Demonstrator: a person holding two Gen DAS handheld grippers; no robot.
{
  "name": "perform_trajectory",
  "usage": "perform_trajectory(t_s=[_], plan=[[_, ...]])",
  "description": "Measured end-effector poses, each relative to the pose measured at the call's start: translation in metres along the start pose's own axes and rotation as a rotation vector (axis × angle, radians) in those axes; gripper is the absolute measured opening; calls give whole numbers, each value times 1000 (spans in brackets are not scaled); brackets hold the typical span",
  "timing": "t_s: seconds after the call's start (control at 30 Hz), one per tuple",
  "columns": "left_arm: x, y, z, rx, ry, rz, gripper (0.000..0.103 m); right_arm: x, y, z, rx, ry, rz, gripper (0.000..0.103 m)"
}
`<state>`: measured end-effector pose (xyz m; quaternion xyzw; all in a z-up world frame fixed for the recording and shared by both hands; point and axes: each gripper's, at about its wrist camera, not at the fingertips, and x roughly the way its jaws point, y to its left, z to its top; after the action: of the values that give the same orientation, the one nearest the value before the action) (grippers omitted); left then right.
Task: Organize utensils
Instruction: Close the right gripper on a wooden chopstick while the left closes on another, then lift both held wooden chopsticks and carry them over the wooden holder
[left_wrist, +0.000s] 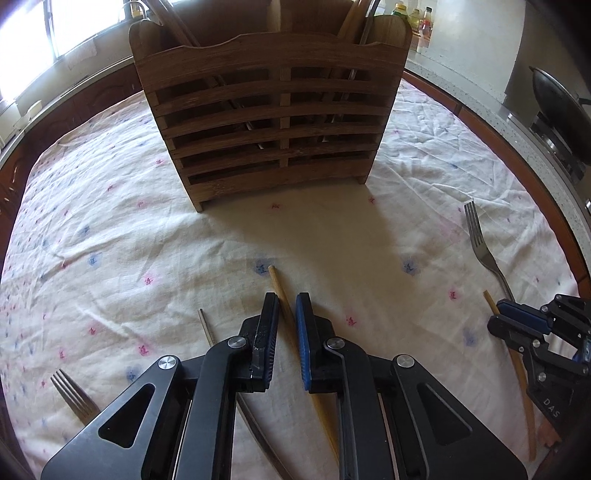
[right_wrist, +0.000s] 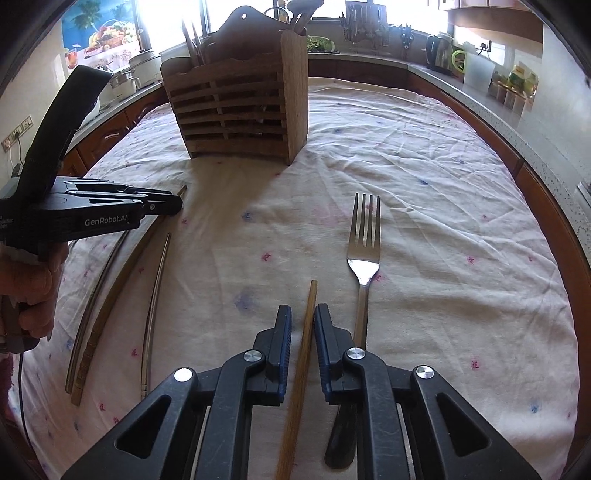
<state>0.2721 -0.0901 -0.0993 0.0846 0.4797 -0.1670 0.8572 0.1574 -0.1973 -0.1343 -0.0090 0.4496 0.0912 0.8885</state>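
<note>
A slatted wooden utensil holder (left_wrist: 273, 110) (right_wrist: 236, 110) stands at the back of the cloth-covered table, with several utensils upright in it. My left gripper (left_wrist: 287, 297) (right_wrist: 177, 203) is shut on a light wooden chopstick (left_wrist: 277, 282) that lies on the cloth and points toward the holder. My right gripper (right_wrist: 303, 308) (left_wrist: 496, 314) is shut on a second wooden chopstick (right_wrist: 311, 295) (left_wrist: 524, 387), also lying flat. A steel fork (right_wrist: 365, 251) (left_wrist: 480, 243) lies just right of it, tines toward the holder.
Another fork (left_wrist: 72, 395) and a thin metal chopstick (left_wrist: 206, 328) lie left of my left gripper. Several long chopsticks (right_wrist: 155, 295) lie at the left. A hand (right_wrist: 33, 288) holds the left tool. A wok (left_wrist: 554, 103) and a kettle (right_wrist: 437, 51) sit on counters around the table.
</note>
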Motion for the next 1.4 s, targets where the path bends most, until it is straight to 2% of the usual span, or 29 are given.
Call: perform_trajectory(t_s=[0.1,0.17,0.4,0.6,0.7,0.97,1.4], plan=[[-12,1,-6,-16,-19,-28,6,-4,-4,1,40,4,49,5],[-28,2,-12,-24,-53,-46,5,-14,-4,3,52,-24,67,5],[-108,13,-27,-106,-219,-140,5,-75,-5,16,99,-171,155,5],[-171,24,-36,-152,-348,-185,5,-129,-3,33,105,-318,184,5],[-192,28,-38,-151,-395,-185,5,-151,0,43,95,-382,187,5],[-221,31,-32,-149,-475,-152,5,-180,5,65,80,-480,197,5],[-229,42,-24,-164,-511,-127,5,-174,4,86,87,-505,211,5]])
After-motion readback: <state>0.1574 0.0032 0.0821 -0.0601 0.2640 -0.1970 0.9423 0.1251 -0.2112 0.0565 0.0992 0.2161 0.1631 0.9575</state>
